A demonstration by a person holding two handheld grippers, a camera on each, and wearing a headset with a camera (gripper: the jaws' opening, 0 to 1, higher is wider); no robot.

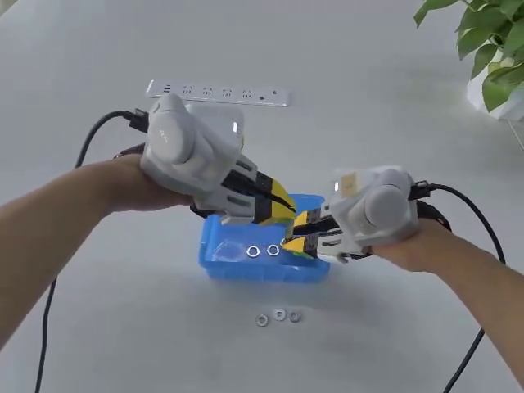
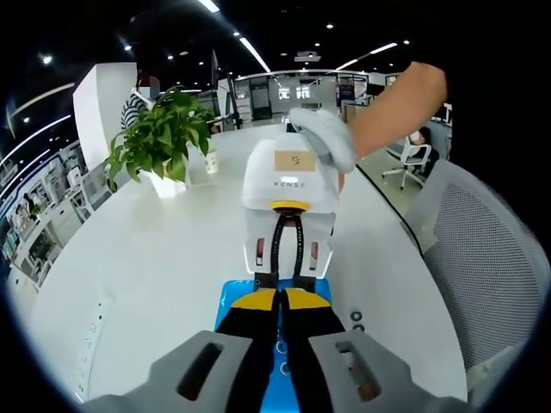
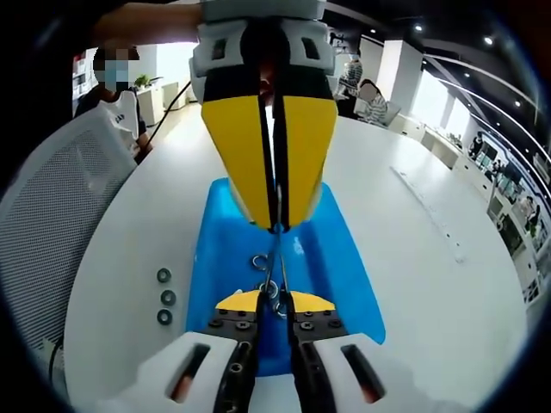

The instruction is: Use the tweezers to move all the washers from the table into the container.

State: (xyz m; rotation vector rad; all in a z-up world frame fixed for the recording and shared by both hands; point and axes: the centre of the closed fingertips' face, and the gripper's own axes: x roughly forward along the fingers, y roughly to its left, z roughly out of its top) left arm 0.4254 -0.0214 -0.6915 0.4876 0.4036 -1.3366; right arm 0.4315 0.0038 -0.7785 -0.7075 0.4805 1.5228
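- Head view: left gripper [image 1: 282,210] and right gripper [image 1: 297,238] meet tip to tip over the blue plastic container [image 1: 246,267].
- Two small metal washers [image 1: 262,250] lie inside the container. Three loose washers [image 1: 279,315] sit in a row on the white table [image 1: 123,327] just in front of it.
- White power strip [image 1: 219,92] lies behind, and a green potted plant [image 1: 491,49] is at top right.
- Left gripper view: own jaws are narrow, nearly together, and point at the right gripper's front.
- Right gripper view: thin silver tweezers [image 3: 274,258] are pinched between the left gripper's yellow jaws. Their tips are down by the washers in the container.
- Own jaws are narrow around the tweezers; I cannot tell whether they grip.
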